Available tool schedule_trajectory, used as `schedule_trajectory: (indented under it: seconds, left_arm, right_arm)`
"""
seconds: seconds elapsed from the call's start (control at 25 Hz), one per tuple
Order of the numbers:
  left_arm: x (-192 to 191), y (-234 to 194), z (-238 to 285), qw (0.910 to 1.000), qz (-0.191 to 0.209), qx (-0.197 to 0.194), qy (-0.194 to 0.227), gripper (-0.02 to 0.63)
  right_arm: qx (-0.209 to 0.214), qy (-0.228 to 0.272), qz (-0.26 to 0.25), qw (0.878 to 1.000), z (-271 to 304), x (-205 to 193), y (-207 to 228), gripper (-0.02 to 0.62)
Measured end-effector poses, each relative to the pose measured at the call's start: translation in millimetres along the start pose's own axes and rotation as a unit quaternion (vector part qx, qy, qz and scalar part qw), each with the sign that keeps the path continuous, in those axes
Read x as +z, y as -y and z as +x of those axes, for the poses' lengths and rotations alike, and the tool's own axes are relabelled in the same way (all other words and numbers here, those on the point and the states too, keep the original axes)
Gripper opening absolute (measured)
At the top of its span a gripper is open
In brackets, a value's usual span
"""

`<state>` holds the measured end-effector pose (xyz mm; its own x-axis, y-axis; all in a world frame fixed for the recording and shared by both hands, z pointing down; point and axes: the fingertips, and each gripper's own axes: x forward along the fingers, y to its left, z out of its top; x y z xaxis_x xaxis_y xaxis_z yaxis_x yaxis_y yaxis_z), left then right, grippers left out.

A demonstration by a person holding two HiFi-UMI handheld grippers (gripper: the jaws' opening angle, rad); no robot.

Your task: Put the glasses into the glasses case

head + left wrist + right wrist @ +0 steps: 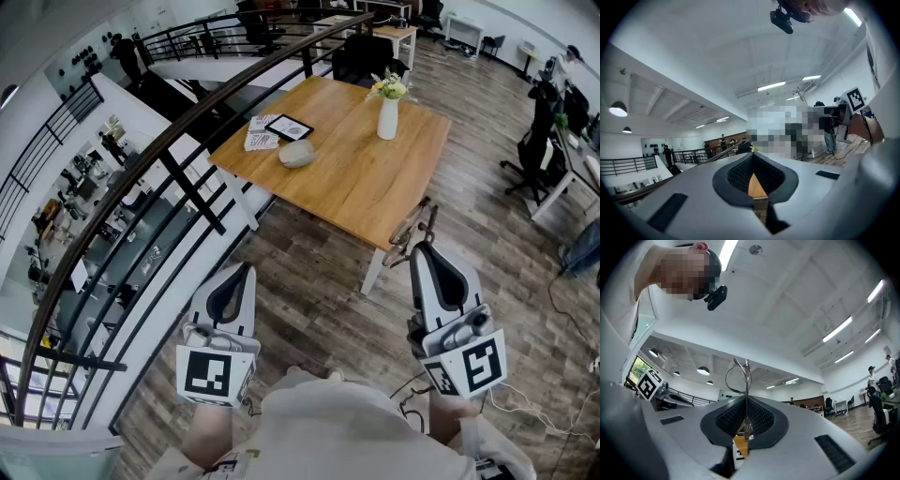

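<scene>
The thin-framed glasses [411,230] are folded and stick out forward from my right gripper [427,246], which is shut on them over the wooden floor just short of the table's near corner. In the right gripper view the wire frame [739,376] rises from between the closed pads. The grey oval glasses case [297,155] lies on the wooden table [375,187], far ahead and left of the glasses. My left gripper [246,270] hangs level over the floor beside the railing, shut with nothing in it; its own view shows its pads [740,171] together.
On the table stand a white vase with flowers [388,111], a black-framed tablet [289,127] and a booklet [262,133]. A dark stair railing [187,159] runs along the left. Office chairs and desks [544,141] stand at the right; a black chair [366,56] is behind the table.
</scene>
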<state>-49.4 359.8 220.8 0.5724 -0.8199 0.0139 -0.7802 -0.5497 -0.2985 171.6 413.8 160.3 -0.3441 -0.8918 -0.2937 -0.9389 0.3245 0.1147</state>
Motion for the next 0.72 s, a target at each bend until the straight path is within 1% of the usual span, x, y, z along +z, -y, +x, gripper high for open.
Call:
schedule_trajectory:
  seconds: [0.16, 0.28, 0.72]
  left_arm:
    - [-8.8, 6.7, -0.9, 0.9998, 0.008, -0.011, -0.014, 0.017]
    - [-6.9, 3.6, -1.6, 0.9998, 0.009, -0.012, -0.01, 0.016]
    - [-19.7, -4.8, -1.2, 0.9998, -0.009, -0.012, -0.014, 0.017]
  right_arm:
    - [0.003, -0.013, 0.009, 1.0, -1.8, -10.2, 1.1, 0.037]
    - [0.002, -0.014, 0.009, 1.0, 1.2, -10.7, -1.0, 0.037]
    - [0.003, -0.026, -0.004, 1.0, 10.5, -20.9, -7.8, 0.037]
